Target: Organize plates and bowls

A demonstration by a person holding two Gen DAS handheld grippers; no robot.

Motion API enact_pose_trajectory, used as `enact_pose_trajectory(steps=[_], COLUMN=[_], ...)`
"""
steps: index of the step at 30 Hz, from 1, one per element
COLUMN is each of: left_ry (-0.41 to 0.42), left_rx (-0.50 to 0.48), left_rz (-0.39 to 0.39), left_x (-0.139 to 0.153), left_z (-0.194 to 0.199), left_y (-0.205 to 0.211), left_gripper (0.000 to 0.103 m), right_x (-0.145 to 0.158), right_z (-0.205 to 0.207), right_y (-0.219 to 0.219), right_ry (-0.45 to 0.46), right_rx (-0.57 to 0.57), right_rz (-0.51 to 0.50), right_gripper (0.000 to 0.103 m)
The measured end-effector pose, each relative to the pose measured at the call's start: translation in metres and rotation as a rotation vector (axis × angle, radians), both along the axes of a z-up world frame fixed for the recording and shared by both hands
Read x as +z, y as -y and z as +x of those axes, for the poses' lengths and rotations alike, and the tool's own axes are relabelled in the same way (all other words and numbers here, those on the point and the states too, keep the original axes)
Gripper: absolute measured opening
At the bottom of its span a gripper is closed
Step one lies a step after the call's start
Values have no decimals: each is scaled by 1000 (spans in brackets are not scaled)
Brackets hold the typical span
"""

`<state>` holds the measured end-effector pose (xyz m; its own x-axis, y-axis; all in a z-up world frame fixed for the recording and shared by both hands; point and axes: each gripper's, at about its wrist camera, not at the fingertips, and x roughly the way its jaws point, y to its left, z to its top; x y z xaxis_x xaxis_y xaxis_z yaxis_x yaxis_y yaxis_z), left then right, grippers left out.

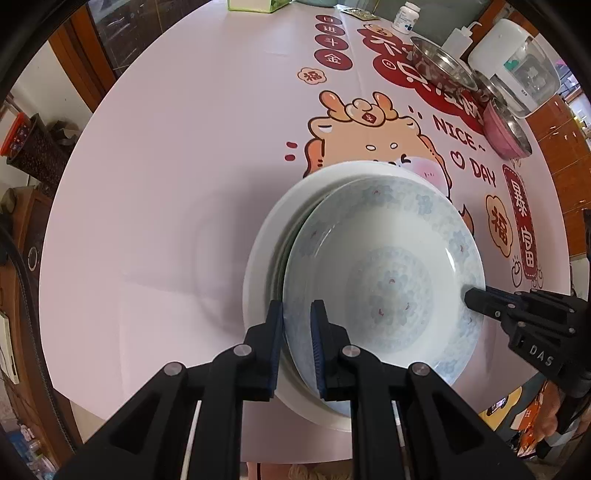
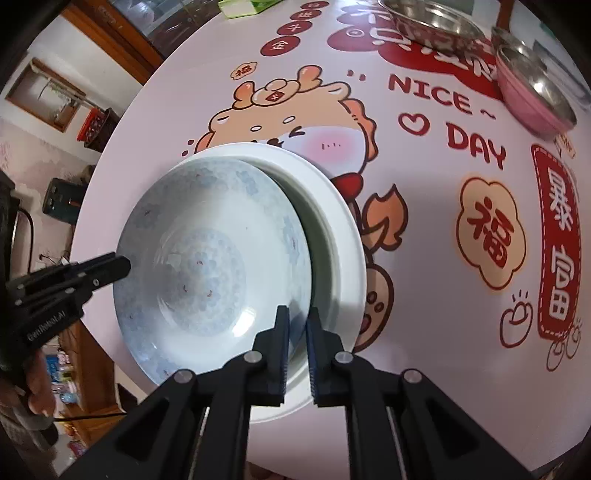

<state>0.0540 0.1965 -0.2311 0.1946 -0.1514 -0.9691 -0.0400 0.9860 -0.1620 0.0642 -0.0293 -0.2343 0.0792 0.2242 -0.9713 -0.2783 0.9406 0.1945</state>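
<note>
Gripping opposite rims of the patterned plate (image 1: 388, 280), the left gripper (image 1: 297, 343) and right gripper (image 2: 297, 347) were each clamped on its edge. It sat tilted in a white plate (image 1: 258, 258) on the table (image 1: 166, 184), covering most of it. Steel bowls (image 2: 432, 18) lay cropped at the far edge.

Pale pink cloth (image 1: 166, 184) over a round table, printed with a cartoon dragon (image 1: 369, 136), "NICE DAY" lettering (image 2: 443, 110) and red seals (image 1: 332, 57). At the far edge: a green box (image 1: 255, 4), a white pill bottle (image 1: 406, 16), a squeeze bottle (image 1: 460, 37) and, just beside it, a white appliance (image 1: 498, 48) with a clear jug. Off the left edge, a dark basket (image 1: 37, 151). Wooden cabinets (image 1: 561, 147) to the right.
</note>
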Motion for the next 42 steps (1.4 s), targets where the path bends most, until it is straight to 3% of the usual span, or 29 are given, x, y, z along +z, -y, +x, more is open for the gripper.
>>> enact_pose_trajectory(steps=[6, 8, 11, 13, 17, 27, 42], left_ry=[18, 26, 46, 58, 81, 118, 282], left_rx=[-3, -3, -3, -5, 3, -4, -76], left_rz=[-16, -16, -13, -10, -6, -3, -21], left_x=[6, 9, 16, 21, 31, 55, 139], left_z=[2, 1, 0, 0, -1, -8, -11], left_y=[-4, -4, -4, -4, -4, 12, 88], left_gripper=[17, 28, 35, 37, 52, 57, 68], right_x=[4, 7, 13, 17, 21, 38, 112], right_z=[-1, -1, -2, -3, -5, -27, -43], right_y=[-15, -18, -18, -16, -11, 18, 107], right_ry=[47, 66, 88, 96, 94, 89, 254], right_rx=[26, 34, 31, 28, 22, -23, -110], right_rz=[-71, -84, -82, -79, -57, 6, 48], right_gripper=[12, 16, 31, 33, 33, 33, 33])
